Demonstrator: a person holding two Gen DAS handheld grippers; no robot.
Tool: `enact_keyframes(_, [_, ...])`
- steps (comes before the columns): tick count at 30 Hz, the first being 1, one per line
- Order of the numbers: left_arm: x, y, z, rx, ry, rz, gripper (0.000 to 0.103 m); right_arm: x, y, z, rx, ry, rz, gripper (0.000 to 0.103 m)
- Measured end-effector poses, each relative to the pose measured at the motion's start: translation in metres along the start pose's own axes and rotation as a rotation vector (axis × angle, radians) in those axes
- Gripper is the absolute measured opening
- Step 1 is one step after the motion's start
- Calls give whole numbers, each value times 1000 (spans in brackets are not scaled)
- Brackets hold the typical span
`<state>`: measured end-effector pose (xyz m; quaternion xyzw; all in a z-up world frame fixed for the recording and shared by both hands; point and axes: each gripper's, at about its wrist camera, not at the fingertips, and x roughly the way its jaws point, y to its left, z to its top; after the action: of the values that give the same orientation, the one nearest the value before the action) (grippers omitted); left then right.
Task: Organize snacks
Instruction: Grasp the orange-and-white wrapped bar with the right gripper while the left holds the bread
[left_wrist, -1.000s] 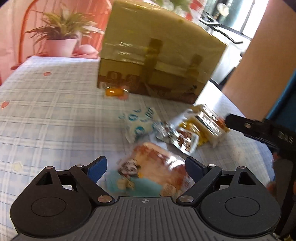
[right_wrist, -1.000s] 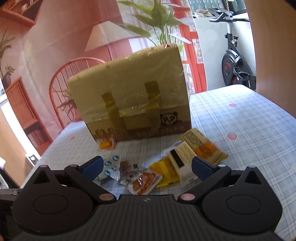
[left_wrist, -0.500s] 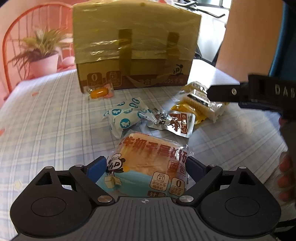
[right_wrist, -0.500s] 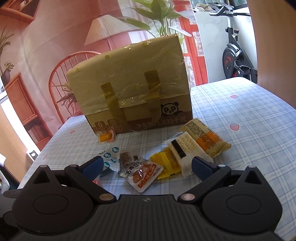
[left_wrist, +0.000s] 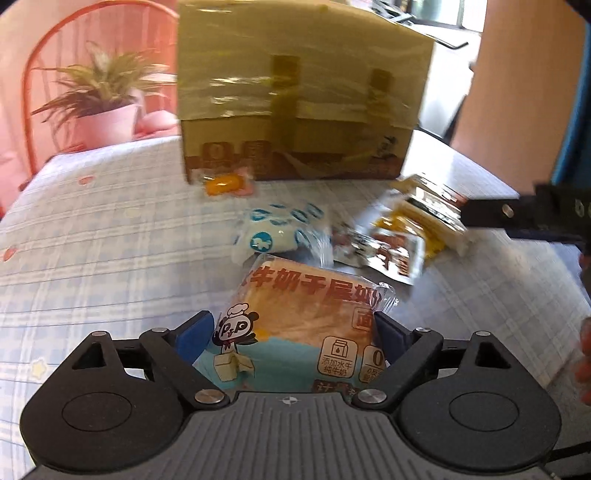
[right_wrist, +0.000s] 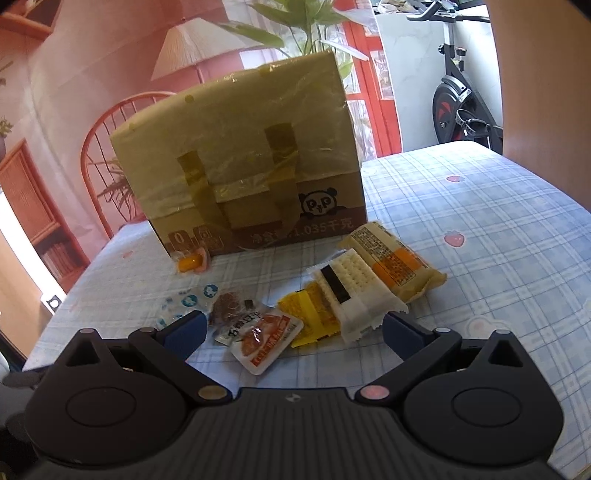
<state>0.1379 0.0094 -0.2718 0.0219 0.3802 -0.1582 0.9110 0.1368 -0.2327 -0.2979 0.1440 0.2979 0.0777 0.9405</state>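
Observation:
My left gripper (left_wrist: 293, 338) is shut on a bread packet (left_wrist: 303, 317) with orange and teal print, held above the table. Beyond it lie a white-and-blue packet (left_wrist: 280, 232), a meat snack packet (left_wrist: 384, 251) and yellow wafer packets (left_wrist: 424, 218). A small orange jelly (left_wrist: 225, 183) lies at the foot of the taped cardboard box (left_wrist: 295, 92). My right gripper (right_wrist: 293, 330) is open and empty, just short of the meat snack packet (right_wrist: 258, 336), a white wafer packet (right_wrist: 351, 295) and a beige biscuit packet (right_wrist: 395, 264). The box (right_wrist: 240, 166) stands behind them.
The table has a blue checked cloth (right_wrist: 480, 229). A potted plant (left_wrist: 103, 110) and a red chair (left_wrist: 55, 55) stand at the far left. The right gripper's body (left_wrist: 528, 218) shows at the right of the left wrist view. An exercise bike (right_wrist: 461, 103) stands beyond the table.
My left gripper has closed on the bread packet and lifted it off the table. My right gripper has moved a little nearer to the snack pile and stays open.

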Motion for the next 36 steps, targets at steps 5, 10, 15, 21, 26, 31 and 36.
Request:
enact_keyframes(5, [-1, 17, 4, -64, -25, 53, 92, 11, -10, 5, -40, 10, -24, 103])
enact_keyframes(10, [1, 34, 8, -118, -43, 82, 92, 23, -35, 20, -58, -28, -62, 97])
enact_keyframes(15, [7, 38, 9, -136, -42, 72, 94, 42, -60, 42, -93, -56, -121, 80])
enact_keyframes(21, [11, 44, 6, -175, -37, 43, 95, 79, -71, 52, -202, 33, -134, 58])
enact_keyframes(26, [13, 42, 6, -166, -40, 42, 96, 92, -72, 51, -238, 55, -80, 58])
enact_keyframes(31, [14, 44, 6, -160, -44, 37, 96, 109, -66, 46, -285, 107, -68, 54])
enact_keyframes(36, [14, 44, 6, -153, -44, 37, 96, 111, -77, 38, -215, 59, -78, 44])
